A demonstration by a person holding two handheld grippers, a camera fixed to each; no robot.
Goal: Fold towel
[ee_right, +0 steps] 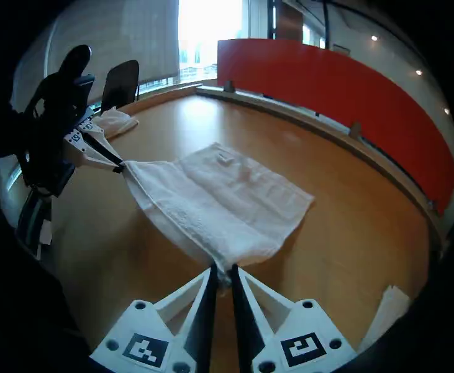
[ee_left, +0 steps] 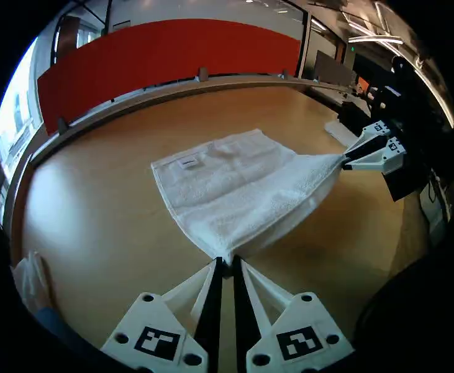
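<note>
A white towel [ee_left: 239, 180] lies on the wooden table [ee_left: 102, 205], a small label near its far edge. Its near edge is lifted off the surface and stretched between two corners. In the left gripper view my left gripper [ee_left: 227, 260] is shut on the near corner, and my right gripper [ee_left: 345, 163] pinches the other lifted corner at the right. The right gripper view has the same towel [ee_right: 227, 199], with my right gripper [ee_right: 222, 270] shut on the corner at the bottom and my left gripper [ee_right: 120, 166] holding the far-left corner.
A red partition [ee_left: 164, 56] runs along the table's far edge. Other white cloths lie at the table's sides [ee_left: 31, 283] [ee_left: 338, 132] [ee_right: 116, 121]. Dark office chairs [ee_right: 121, 81] stand beyond the table by the window.
</note>
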